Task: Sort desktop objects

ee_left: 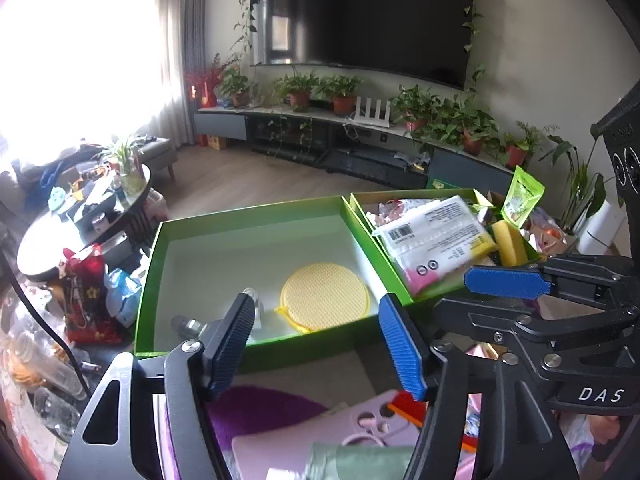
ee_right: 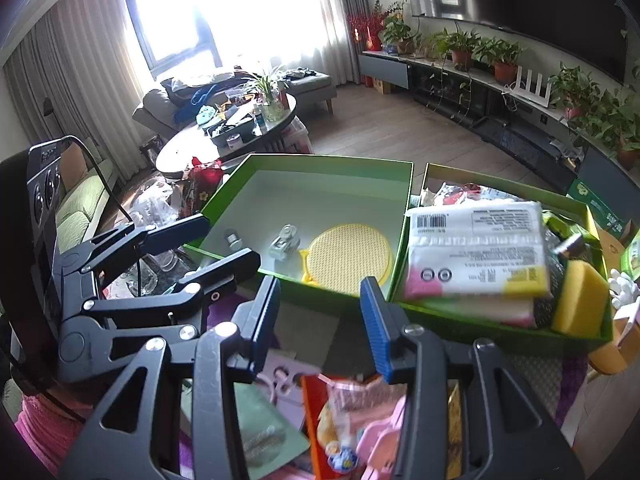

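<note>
Green boxes (ee_left: 248, 216) are filling; both claws, left claw (ee_left: 316, 344) and right claw (ee_right: 320, 320), are hovering apart, empty; next pick likely pink case (ee_left: 320, 432).

two green boxes (ee_left: 240, 236) (ee_right: 500, 320), a few things in each

left box: one yellow mesh disc (ee_left: 325, 295), one clear clip (ee_right: 285, 242), one small metal piece (ee_right: 234, 238). right box: one white wipes pack (ee_right: 476, 248), one yellow sponge (ee_right: 582, 300).

The white letters "DAS" stand on the black frame of the right claw (ee_left: 508, 282). The white plastic-wrapped packet (ee_right: 476, 246) carries a barcode and small printed lines, too blurred to read.
</note>
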`<state>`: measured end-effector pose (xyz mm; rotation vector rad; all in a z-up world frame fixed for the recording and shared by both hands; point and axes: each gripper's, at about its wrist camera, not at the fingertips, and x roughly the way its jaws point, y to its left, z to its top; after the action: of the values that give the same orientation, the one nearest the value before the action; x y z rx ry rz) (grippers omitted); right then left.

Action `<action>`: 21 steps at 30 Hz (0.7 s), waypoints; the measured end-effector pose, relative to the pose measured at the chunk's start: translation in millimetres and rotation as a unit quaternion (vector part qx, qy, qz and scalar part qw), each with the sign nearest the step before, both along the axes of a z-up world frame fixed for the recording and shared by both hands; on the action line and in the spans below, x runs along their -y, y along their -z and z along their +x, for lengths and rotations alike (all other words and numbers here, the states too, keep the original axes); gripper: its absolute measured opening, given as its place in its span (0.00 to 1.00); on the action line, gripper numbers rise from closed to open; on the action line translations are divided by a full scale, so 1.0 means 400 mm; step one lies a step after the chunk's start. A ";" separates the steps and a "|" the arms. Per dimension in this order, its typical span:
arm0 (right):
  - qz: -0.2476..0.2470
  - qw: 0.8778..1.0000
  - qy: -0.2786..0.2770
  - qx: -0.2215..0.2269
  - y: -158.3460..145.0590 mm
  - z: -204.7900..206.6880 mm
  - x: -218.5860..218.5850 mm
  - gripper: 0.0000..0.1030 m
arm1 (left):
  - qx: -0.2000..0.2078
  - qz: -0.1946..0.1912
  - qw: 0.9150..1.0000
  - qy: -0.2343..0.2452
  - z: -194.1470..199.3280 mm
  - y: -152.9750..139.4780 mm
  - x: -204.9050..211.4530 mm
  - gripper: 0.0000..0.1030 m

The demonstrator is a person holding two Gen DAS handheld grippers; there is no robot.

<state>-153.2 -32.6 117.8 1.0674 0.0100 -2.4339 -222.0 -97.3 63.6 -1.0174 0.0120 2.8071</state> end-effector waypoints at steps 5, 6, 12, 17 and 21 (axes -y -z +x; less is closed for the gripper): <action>0.000 1.000 -0.004 -0.007 -0.010 0.075 -0.013 0.41 | -0.007 -0.009 1.000 0.009 0.068 -0.011 -0.025 0.65; 0.001 1.000 -0.004 -0.008 -0.012 0.088 -0.016 0.41 | -0.010 -0.014 1.000 0.011 0.082 -0.014 -0.033 0.65; -0.001 1.000 -0.006 -0.016 -0.026 0.153 -0.033 0.42 | -0.017 -0.015 1.000 0.018 0.146 -0.029 -0.050 0.65; -0.006 1.000 -0.012 -0.018 -0.019 0.201 -0.042 0.44 | -0.027 -0.018 0.999 0.016 0.198 -0.028 -0.062 0.65; -0.006 1.000 -0.014 -0.011 0.006 0.235 -0.052 0.47 | -0.021 -0.009 0.999 0.022 0.230 -0.008 -0.066 0.65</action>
<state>-59.1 -12.0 115.4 1.0273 0.0178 -2.4175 -129.9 -70.7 66.8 -0.9508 0.0643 2.7922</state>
